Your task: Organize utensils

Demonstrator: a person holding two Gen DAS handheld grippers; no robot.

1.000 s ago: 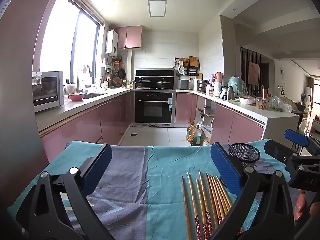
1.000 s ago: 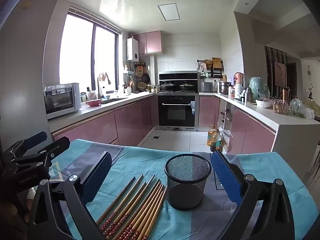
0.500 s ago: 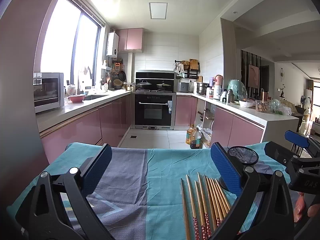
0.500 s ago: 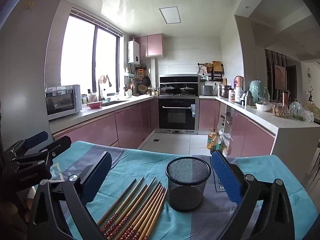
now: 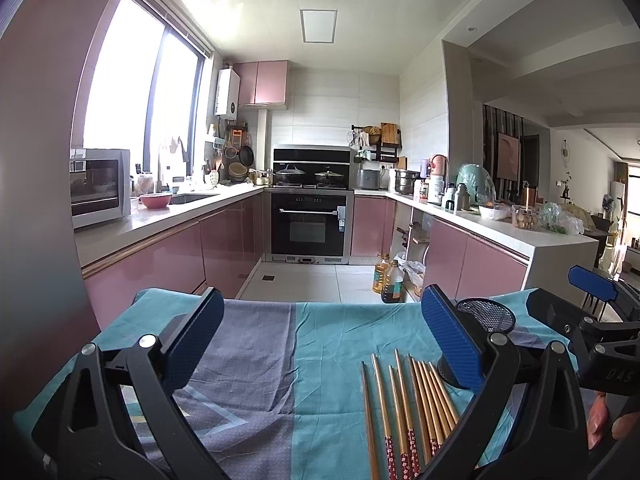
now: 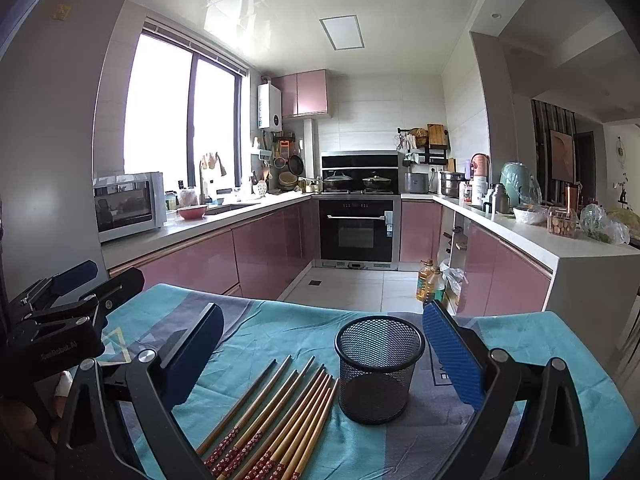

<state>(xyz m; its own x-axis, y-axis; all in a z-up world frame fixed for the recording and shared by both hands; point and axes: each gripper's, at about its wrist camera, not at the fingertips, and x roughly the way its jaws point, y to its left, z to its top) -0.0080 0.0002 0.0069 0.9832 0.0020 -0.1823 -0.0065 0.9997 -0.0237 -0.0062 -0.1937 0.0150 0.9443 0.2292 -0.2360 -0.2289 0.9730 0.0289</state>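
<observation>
Several wooden chopsticks (image 6: 280,416) with red patterned ends lie side by side on the teal and grey cloth (image 6: 256,332); they also show in the left wrist view (image 5: 408,404). A black mesh cup (image 6: 378,368) stands upright just right of them, empty; in the left wrist view the cup (image 5: 486,316) is partly hidden behind my right pad. My left gripper (image 5: 320,340) is open and empty above the cloth, left of the chopsticks. My right gripper (image 6: 324,352) is open and empty, with the chopsticks and cup between its pads.
The cloth-covered table ends at a far edge (image 5: 320,304) with kitchen floor beyond. Oil bottles (image 6: 428,282) stand on the floor. Pink cabinets and counters run along both sides. The other gripper shows at the right in the left wrist view (image 5: 592,320) and at the left in the right wrist view (image 6: 60,320).
Both views have tilted down and drawn back slightly; the table and objects sit a little lower in frame. Both grippers stay open and nothing on the table has moved.
</observation>
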